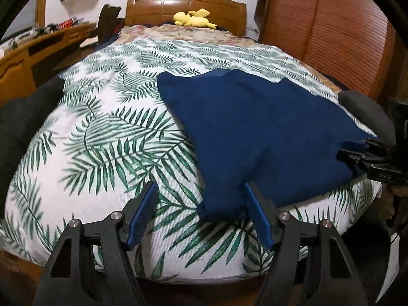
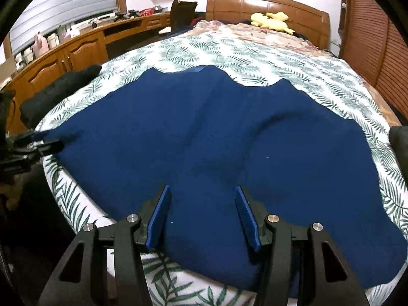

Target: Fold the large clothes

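the navy garment [image 2: 204, 137] lies spread on the leaf-print bed [image 1: 102, 137], its near hem at the mattress edge and bare cover open to its left. the left gripper [image 1: 200, 216] has its jaws released at the garment's near-left corner, while the right gripper [image 2: 201, 216] has its jaws released over the near hem, cloth between them unpinched.

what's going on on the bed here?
A person is folding a navy garment spread on a leaf-print bedspread, with tongs in each hand. The left tongs sit open at the garment's near corner, the right tongs open over its near edge. Neither grips the cloth yet.
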A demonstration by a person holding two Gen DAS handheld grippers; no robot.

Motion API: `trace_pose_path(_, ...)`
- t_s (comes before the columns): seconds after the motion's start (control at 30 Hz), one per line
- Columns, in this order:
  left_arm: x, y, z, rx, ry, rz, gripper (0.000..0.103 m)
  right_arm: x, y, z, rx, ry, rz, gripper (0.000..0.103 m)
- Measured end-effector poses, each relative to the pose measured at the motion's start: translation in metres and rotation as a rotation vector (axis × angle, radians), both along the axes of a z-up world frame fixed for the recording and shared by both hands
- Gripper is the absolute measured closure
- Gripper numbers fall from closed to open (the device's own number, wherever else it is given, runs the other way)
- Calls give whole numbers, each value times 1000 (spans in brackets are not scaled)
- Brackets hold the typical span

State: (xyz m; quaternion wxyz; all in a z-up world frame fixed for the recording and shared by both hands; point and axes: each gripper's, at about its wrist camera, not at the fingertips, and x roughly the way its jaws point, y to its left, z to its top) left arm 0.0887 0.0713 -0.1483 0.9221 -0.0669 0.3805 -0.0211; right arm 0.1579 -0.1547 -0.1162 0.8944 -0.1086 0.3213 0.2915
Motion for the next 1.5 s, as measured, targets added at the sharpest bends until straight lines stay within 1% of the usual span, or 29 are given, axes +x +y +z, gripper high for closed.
trace_pose_path(0.13,-3,-2,0,-1,0,4,34,-5,-10,0,-11,-17,-19,48)
trace_pose_path(0.17,-4,-2,0,-5,-1,2,37,-6,-13,0,-5,-15,-22,48)
trace_pose_path(0.3,-7,-3,0,-28,-1,-6,44,-8,-18,-7,23,9,-17,48)
trace_pose_path(0.37,-7,-2,0,-54,0,-9,50,-7,-19,-9,31,15,-14,47)
trace_pose_path(0.43,-7,-2,0,-74,6,-9,53,-6,-22,-8,44,21,-16,47)
trace_pose_path(0.6,-6,-1,0,-105,15,-6,55,-7,-22,-8,48,16,-17,46)
trace_pose_path(0.63,-5,-1,0,-122,18,-11,63,-7,-22,-8,49,15,-17,46)
trace_pose_path(0.67,-4,-1,0,-144,22,-26,78,-7,-22,-9,49,14,-18,46)
trace_pose_path(0.7,-2,-3,0,-154,28,-34,81,-6,-21,-9,48,11,-17,46)
trace_pose_path(0.73,-2,-6,3,-136,23,-37,87,-6,-21,-9,49,9,-16,46)
trace_pose_path(0.77,-3,-11,10,-107,5,-45,89,-6,-21,-9,54,9,-15,46)
trace_pose_path(0.83,-3,-19,26,-75,-35,-50,90,-7,-25,-8,67,11,-13,46)
trace_pose_path(0.97,5,-37,70,-59,-118,-89,91,-11,-41,1,83,-3,-30,46)
trace_pose_path(1.1,18,-75,115,-8,-202,-165,92,-18,-77,14,115,-42,-72,46)
trace_pose_path(1.13,24,-91,127,-1,-223,-200,92,-20,-88,17,122,-51,-86,46)
trace_pose_path(1.23,41,-139,149,28,-261,-287,92,-25,-123,23,134,-79,-134,46)
trace_pose_path(1.33,57,-185,159,43,-274,-368,93,-31,-156,24,143,-84,-173,46)
trace_pose_path(1.37,66,-206,160,40,-269,-401,93,-32,-168,23,143,-82,-184,46)
trace_pose_path(1.47,81,-250,160,29,-250,-469,94,-37,-193,21,136,-86,-218,46)
trace_pose_path(1.5,84,-268,158,37,-246,-498,94,-39,-203,19,137,-87,-230,46)
